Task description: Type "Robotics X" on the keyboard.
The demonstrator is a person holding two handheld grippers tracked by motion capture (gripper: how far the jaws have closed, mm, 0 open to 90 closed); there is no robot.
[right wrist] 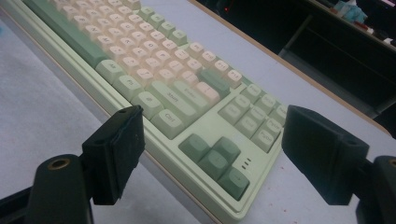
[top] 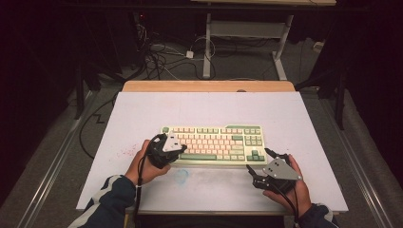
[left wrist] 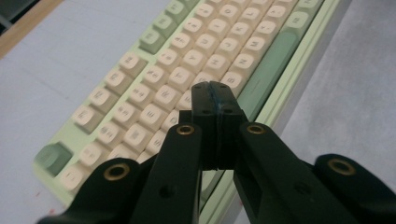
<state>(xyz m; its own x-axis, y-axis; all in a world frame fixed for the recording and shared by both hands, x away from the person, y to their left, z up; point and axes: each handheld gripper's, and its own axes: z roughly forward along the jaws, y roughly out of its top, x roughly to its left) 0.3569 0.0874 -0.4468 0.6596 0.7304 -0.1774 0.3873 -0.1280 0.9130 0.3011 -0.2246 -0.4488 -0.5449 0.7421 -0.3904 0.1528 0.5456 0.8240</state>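
Tongs are held in both hands at the near edge of a green and cream mechanical keyboard (top: 214, 143) that lies flat in the middle of a white tabletop (top: 142, 109). On the left gripper (left wrist: 215, 100) the two black pads are seen pressed flat together with nothing between them, and their joined tip is poised just above the lower letter rows, near the long green space bar (left wrist: 275, 60); whether a key is actually touched cannot be told. On the right gripper (right wrist: 212, 154) the jaws are spread wide apart, and the arrow-key cluster (right wrist: 217, 161) at the keyboard's right end is framed between them without being touched. From the high view this gripper is placed off the keyboard's front right corner, over bare table. No key is seen depressed, lifted or removed, and the keyboard sits square to the table. The work is judged to be at an early stage: a closed tip has been brought over the keys, as if for pressing, while any press is left to be made.
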